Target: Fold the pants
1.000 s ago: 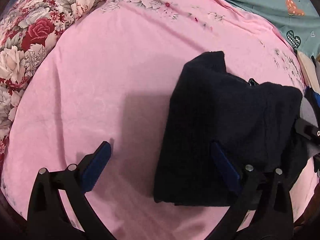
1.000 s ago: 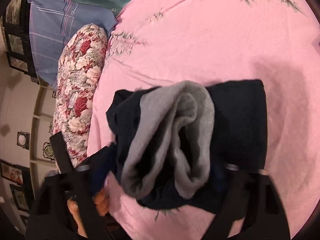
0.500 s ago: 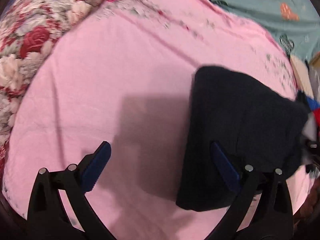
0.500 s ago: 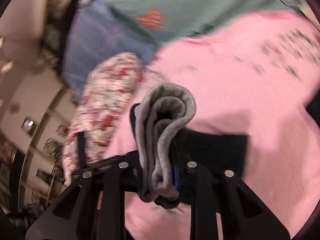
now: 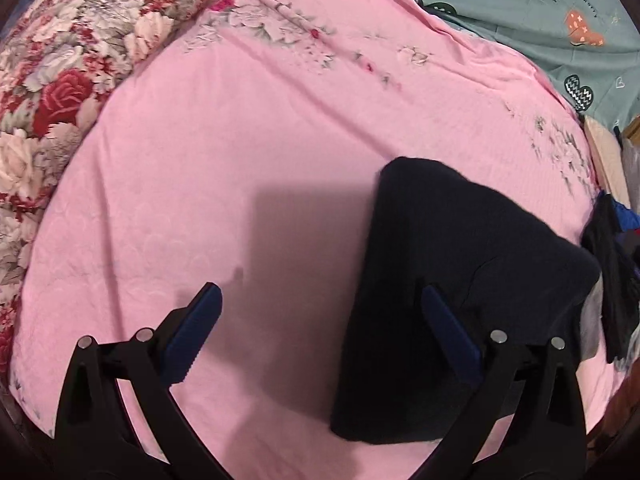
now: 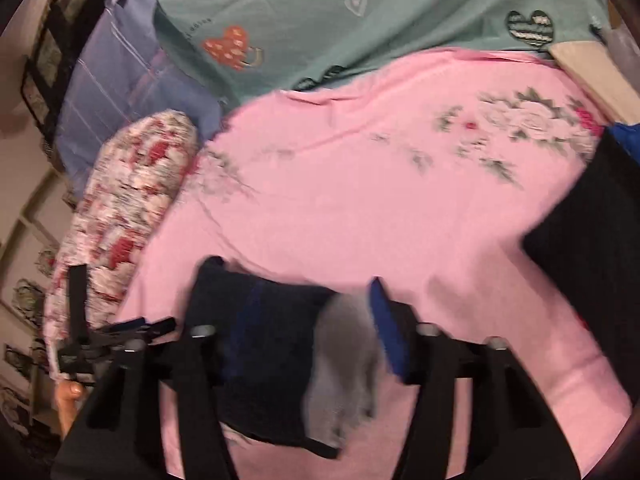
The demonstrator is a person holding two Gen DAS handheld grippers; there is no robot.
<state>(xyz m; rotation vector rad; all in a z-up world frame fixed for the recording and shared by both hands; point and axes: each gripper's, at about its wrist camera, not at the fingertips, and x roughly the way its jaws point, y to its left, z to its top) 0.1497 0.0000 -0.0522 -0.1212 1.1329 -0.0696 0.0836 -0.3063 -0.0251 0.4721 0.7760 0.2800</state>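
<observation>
Dark navy pants (image 5: 460,300) lie folded into a thick block on the pink bedsheet (image 5: 240,160). My left gripper (image 5: 320,296) hangs open above the sheet. Its right finger (image 5: 444,320) is over the block's left part, and nothing is between its pads. In the right wrist view the pants' end (image 6: 280,352), navy with grey lining, sits between the fingers of my right gripper (image 6: 292,280). Those jaws are opening. The blue right pad (image 6: 384,320) stands at the grey edge and the fabric sags, blurred. The left pad is hidden behind the cloth.
A floral quilt roll (image 5: 60,80) borders the sheet on the left, and a teal heart-print sheet (image 6: 360,32) and a blue plaid pillow (image 6: 120,92) lie beyond. A dark clothes pile (image 6: 592,260) sits at the right. A person's fingers (image 6: 68,396) show low on the left.
My right gripper closed on the pants' grey-lined end, rose and tipped upward, then widened again. The folded block has shifted right in the left wrist view.
</observation>
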